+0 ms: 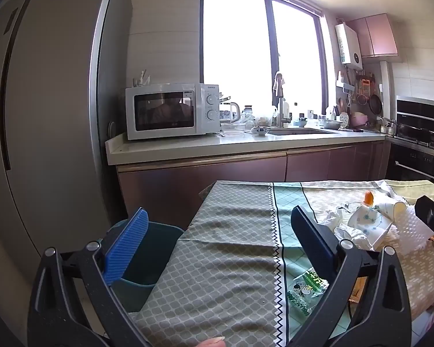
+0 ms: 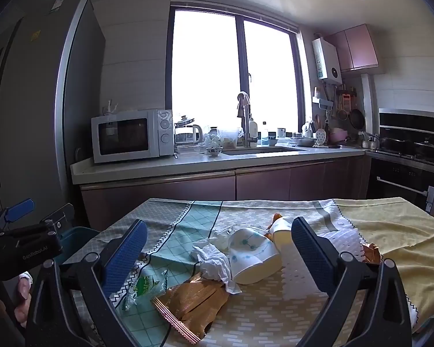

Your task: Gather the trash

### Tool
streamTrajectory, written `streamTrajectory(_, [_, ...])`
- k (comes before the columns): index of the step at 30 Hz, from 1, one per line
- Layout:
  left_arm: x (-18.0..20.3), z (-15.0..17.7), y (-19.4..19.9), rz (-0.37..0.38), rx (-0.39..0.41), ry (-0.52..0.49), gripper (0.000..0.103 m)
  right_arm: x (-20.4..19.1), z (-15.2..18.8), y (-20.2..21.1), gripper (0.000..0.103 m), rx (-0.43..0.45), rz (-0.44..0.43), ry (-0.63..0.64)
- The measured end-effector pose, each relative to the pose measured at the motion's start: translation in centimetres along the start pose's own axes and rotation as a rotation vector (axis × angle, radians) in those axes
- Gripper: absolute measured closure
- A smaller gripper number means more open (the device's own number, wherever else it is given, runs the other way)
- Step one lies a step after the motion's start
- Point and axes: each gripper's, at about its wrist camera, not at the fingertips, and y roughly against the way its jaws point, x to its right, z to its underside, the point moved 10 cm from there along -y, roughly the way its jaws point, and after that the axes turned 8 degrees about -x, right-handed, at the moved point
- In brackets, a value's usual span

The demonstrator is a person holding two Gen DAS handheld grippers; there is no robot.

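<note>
Trash lies on a table with a patchwork cloth (image 2: 376, 225): a tipped paper cup (image 2: 253, 256) with blue dots, crumpled white tissue (image 2: 214, 263), a brown snack wrapper (image 2: 191, 303), a green wrapper (image 2: 143, 287) and a white dotted sheet (image 2: 341, 238). My right gripper (image 2: 218, 256) is open and empty, its fingers either side of the cup and tissue. My left gripper (image 1: 217, 243) is open and empty over the table's left end. The green wrapper (image 1: 306, 289) lies by its right finger. A dark teal bin (image 1: 147, 260) stands on the floor left of the table. The cup (image 1: 367, 224) also shows in the left wrist view.
A tall grey fridge (image 1: 43, 115) stands at the left. Behind the table runs a counter (image 2: 217, 163) with a white microwave (image 2: 131, 136), kettle, sink and dishes under a bright window. An oven (image 2: 405, 176) is at the right. A small orange-capped bottle (image 1: 369, 198) lies behind the cup.
</note>
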Motion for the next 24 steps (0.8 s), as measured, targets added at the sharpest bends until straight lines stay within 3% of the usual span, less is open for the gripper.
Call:
streamTrajectory(8, [0.6,0.3,0.5,-0.004,-0.009,-0.028,0.006,-0.9,0.0,0.6,0.006,-0.005,-0.003,0.007])
streamTrajectory(24, [-0.8,-0.1,0.7,-0.010,-0.010,0.016,0.006,-0.7,0.0,0.3,0.006,-0.013,-0.009,0.013])
